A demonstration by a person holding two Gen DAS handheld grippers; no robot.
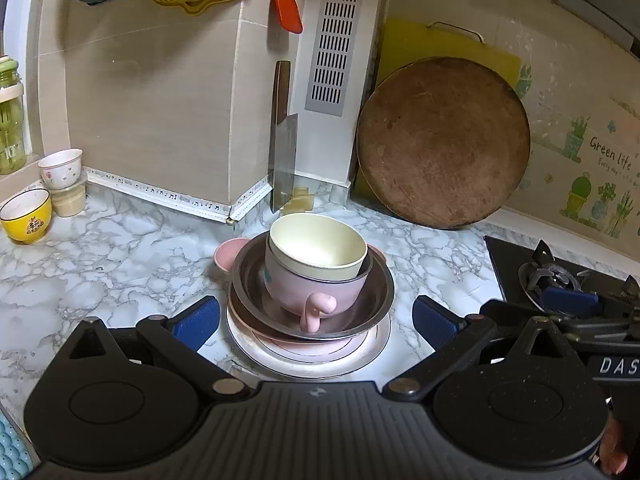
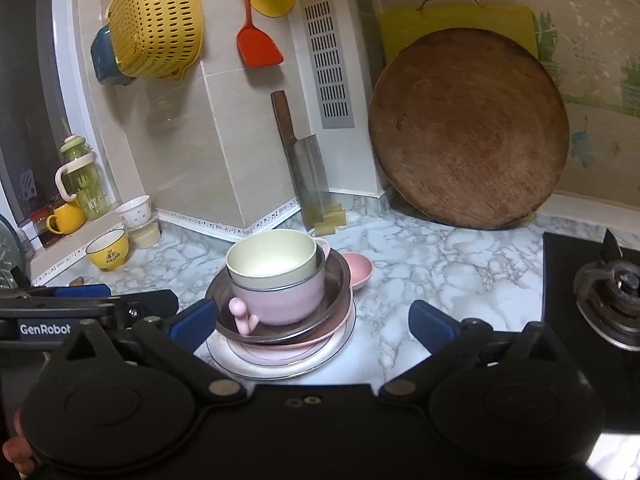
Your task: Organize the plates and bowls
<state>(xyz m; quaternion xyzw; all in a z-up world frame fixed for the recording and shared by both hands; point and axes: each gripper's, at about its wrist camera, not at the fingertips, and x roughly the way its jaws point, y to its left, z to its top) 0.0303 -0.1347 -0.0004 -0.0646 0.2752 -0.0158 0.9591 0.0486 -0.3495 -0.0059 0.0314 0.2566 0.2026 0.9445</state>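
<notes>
From the left wrist, your left hand-held gripper (image 1: 316,320) stands wide, nothing between its blue pads, pointed down at the stack on the marble bench (image 1: 120,248). The stack sits just ahead of the fingertips: a white plate (image 1: 280,356) at the bottom, a pink plate (image 1: 312,346) on it, a steel bowl (image 1: 360,312) next, then a pink mug (image 1: 316,288) with its handle toward you, and a cream bowl (image 1: 320,248) nested in the mug, tilted. A small pink dish (image 1: 226,254) peeks from behind the stack. The right hand-held gripper's finger shows at the right edge over the stove (image 1: 560,280).

From the right wrist, your right hand-held gripper (image 2: 312,320) is also wide and empty, with the same stack sitting left of centre between its fingers. A yellow bowl (image 2: 108,254) and a white cup (image 2: 134,210) stand well apart at the far left.

You appear to be at the end of a stacking step, both hands free. If more remains, the loose dishes at the left look next: approach a rim squarely and mind the tilted cream bowl, which could slip if nudged.
</notes>
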